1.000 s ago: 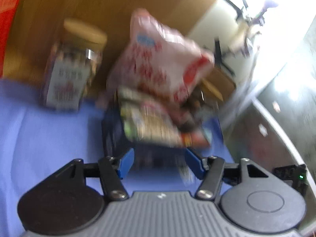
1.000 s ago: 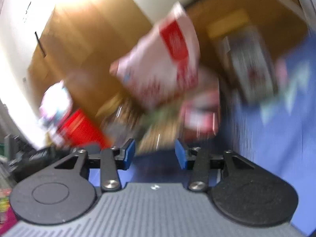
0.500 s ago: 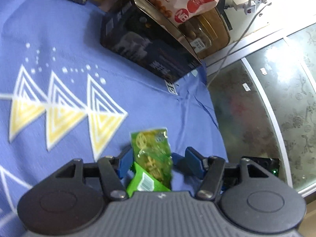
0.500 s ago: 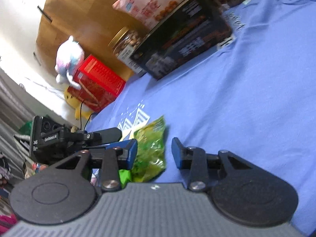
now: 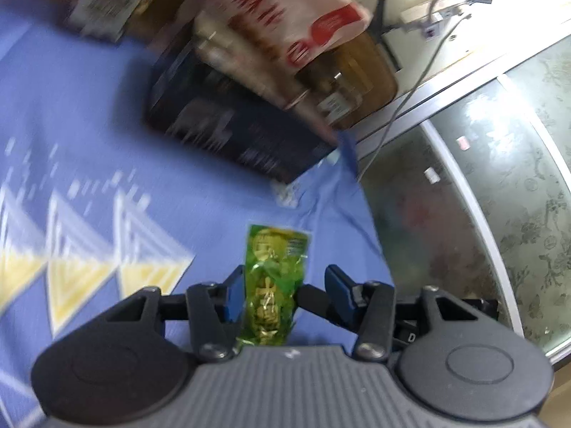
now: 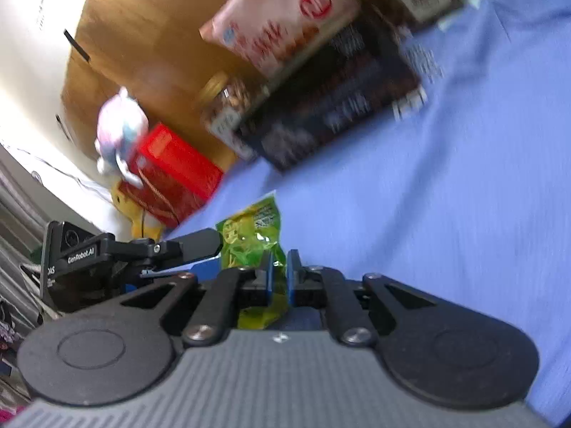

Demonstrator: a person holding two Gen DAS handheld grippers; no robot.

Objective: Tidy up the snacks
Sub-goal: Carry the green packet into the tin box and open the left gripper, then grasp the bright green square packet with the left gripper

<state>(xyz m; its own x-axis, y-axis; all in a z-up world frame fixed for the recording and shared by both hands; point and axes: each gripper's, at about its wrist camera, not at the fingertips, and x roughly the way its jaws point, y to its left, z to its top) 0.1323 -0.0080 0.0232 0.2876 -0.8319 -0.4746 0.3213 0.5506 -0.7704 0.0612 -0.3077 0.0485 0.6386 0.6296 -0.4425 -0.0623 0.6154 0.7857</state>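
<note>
Low at centre frame, the right gripper (image 6: 280,278) has just pinched the green packet (image 6: 249,242) shut; the left gripper (image 5: 283,294), closing, seemingly steadies it without clamping.

Right gripper (image 6: 279,271) pinching green snack packet (image 6: 251,240), blurred, seemingly dark box (image 6: 332,103) behind

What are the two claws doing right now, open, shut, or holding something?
Left gripper: has just been closing; green snack packet between its jaws, grip unclear.
Right gripper: just closed, shut on the same packet.
</note>
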